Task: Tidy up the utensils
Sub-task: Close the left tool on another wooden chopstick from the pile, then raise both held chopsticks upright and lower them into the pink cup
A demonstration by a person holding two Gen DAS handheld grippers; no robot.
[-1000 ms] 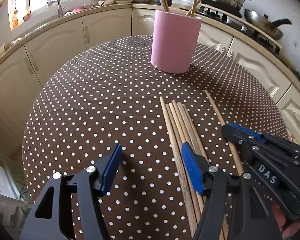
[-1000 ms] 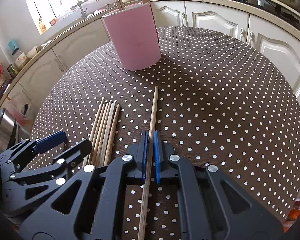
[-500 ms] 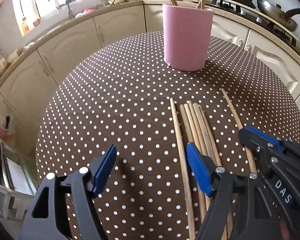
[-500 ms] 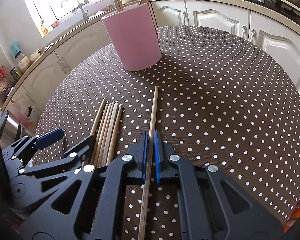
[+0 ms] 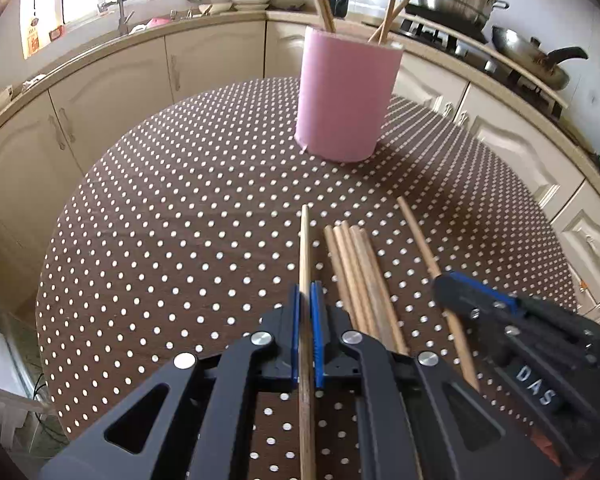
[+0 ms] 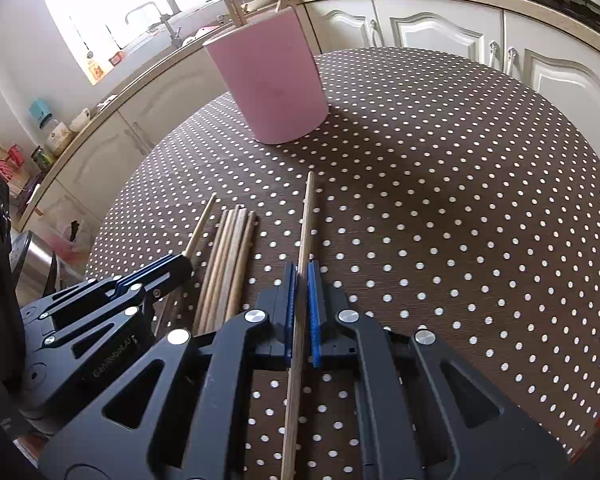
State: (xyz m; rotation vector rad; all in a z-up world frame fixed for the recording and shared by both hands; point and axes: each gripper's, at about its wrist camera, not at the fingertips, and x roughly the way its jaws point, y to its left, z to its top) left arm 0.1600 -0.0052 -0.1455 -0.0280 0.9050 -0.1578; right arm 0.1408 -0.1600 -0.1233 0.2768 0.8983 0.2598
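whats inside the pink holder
Wooden chopsticks stick up out of the pink holder, leaning outward. Only their upper ends show; its wall hides their lower parts and anything else inside.

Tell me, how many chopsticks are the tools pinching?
2. One chopstick sits in the left tool, left of the loose bundle; the other chopstick sits in the right tool, right of that bundle. None seems hidden.

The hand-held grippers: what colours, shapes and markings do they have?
Both are alike. The left hand-held gripper and the right hand-held gripper have matte black frames with triangular cut-outs, round silver bolt heads and narrow blue ribbed pads. The right one's side carries white letters "DAS" in the left wrist view. No cables or sleeves are visible.
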